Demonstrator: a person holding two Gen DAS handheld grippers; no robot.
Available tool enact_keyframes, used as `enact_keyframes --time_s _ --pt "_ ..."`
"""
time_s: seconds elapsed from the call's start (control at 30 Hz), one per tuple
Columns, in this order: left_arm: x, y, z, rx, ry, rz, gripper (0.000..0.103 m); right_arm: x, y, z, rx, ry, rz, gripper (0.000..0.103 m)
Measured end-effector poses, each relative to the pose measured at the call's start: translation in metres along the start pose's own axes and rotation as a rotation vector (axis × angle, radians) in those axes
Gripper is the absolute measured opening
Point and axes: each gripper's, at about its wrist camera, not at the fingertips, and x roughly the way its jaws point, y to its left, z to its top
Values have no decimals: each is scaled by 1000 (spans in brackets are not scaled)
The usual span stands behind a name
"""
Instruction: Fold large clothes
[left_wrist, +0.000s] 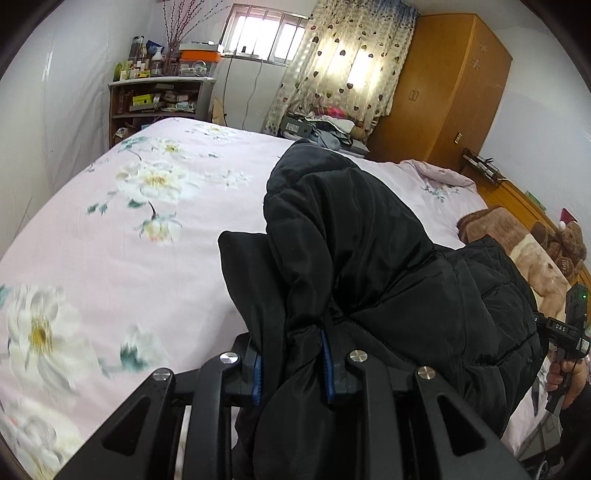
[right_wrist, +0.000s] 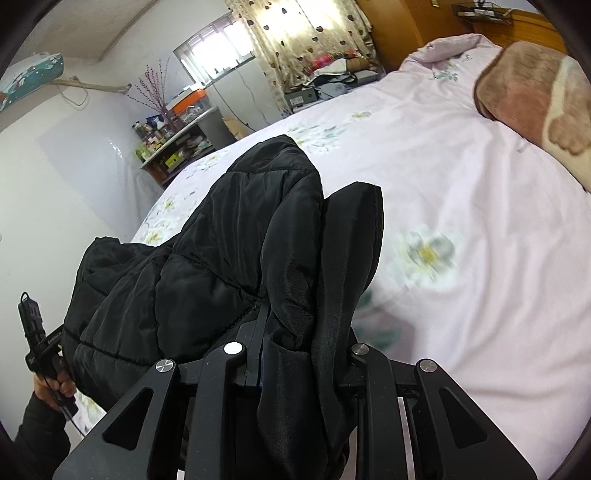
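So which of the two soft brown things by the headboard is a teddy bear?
The darker brown one with a red hat, sitting against the wooden headboard. The other is a flat brown blanket lying on the bed.

The left gripper (left_wrist: 291, 363) is showing matte black linkage arms with triangular cut-outs, each arm ending in a round silver screw head, and blue ribbed pads (left_wrist: 328, 373) are lining its fingers. The right gripper (right_wrist: 295, 365) is showing the same black arms and silver screws (its pads are mostly hidden). Seen from the side, the right unit is carrying a black box with a small green light, a white "DAS" label and a thin black cable. The left hand (right_wrist: 51, 384) is emerging from a dark sleeve (right_wrist: 40, 435).
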Motion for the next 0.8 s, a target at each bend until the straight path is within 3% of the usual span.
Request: enact_keyframes --time_s 0.37,0.47,0.6,0.7,0.8 --pt "60 43 49 14 -27 44 25 86 13 42 16 -6 44 23" --pt "86 55 42 3 -2 56 26 114 6 41 43 12 51 24" --pt "132 82 11 -43 101 122 29 156 -11 26 77 91 3 28" --pt "140 100 -9 -113 117 111 35 167 -25 16 115 121 0 35" --pt "136 99 -12 -117 108 122 41 165 -31 17 113 132 -12 47"
